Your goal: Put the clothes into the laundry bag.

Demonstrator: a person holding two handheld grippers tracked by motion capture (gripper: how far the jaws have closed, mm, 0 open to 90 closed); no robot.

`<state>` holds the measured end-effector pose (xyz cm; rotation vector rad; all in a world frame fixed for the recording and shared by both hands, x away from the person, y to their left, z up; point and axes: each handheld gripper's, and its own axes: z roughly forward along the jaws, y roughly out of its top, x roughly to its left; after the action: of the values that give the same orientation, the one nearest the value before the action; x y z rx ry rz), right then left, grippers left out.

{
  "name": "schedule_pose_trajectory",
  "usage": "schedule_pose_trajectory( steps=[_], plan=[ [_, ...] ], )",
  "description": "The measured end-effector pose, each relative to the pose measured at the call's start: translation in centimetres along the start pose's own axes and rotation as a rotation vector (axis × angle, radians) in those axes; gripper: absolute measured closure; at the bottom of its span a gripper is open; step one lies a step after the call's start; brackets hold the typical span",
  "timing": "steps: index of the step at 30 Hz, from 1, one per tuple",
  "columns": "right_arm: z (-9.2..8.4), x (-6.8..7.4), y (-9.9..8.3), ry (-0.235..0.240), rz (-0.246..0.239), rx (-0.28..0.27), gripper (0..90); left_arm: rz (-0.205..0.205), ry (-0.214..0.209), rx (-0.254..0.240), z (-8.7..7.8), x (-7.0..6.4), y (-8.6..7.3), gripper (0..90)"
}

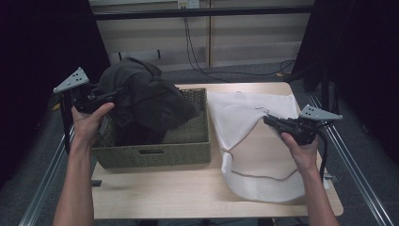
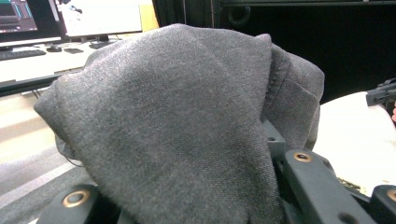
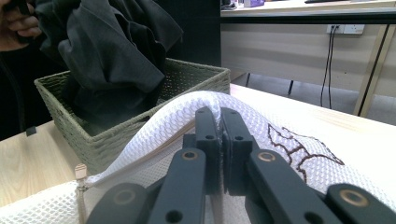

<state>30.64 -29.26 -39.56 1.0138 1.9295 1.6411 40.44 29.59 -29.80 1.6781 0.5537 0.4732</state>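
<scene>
Dark garment (image 1: pixel 146 96) draped over left hand-held gripper (image 1: pixel 110 95).

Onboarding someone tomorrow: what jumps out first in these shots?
The dark grey garment, bunched and lifted over the woven basket at the table's left, held by the left claw. Right of the basket lies a white mesh laundry bag, a fold of it pinched up by the shut right claw.
</scene>
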Motion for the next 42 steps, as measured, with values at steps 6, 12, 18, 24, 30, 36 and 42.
schedule_pose_trajectory(
  steps=[6, 12, 18, 24, 30, 36, 42],
  plan=[
    [0.0, 0.0, 0.0, 0.001, 0.000, 0.000, 87.9, 0.009, -0.001, -0.042, -0.3, -0.2, 1.5, 66.5],
    [-0.1, 0.0, 0.1, -0.001, 0.003, -0.003, 87.9, 0.038, 0.000, -0.051, -0.3, -0.7, 3.1, 66.6],
    [-0.1, 0.0, 0.1, 0.001, 0.002, -0.005, 87.9, 0.036, -0.008, -0.085, -0.1, -1.1, 4.4, 66.7],
    [-0.1, -0.1, 0.1, -0.001, -0.001, -0.006, 87.9, 0.064, -0.018, -0.107, 0.0, -1.7, 6.2, 66.7],
    [-0.2, 0.0, 0.1, 0.001, -0.002, -0.007, 87.9, 0.066, -0.025, -0.130, -0.1, -2.0, 7.0, 66.7],
    [-0.2, 0.0, 0.1, 0.001, -0.008, -0.005, 87.9, 0.065, -0.038, -0.165, -0.5, -2.4, 7.9, 66.7],
    [-0.1, 0.1, 0.1, 0.000, -0.013, -0.003, 87.9, 0.083, -0.038, -0.179, -1.3, -2.5, 9.1, 66.7]
  ],
)
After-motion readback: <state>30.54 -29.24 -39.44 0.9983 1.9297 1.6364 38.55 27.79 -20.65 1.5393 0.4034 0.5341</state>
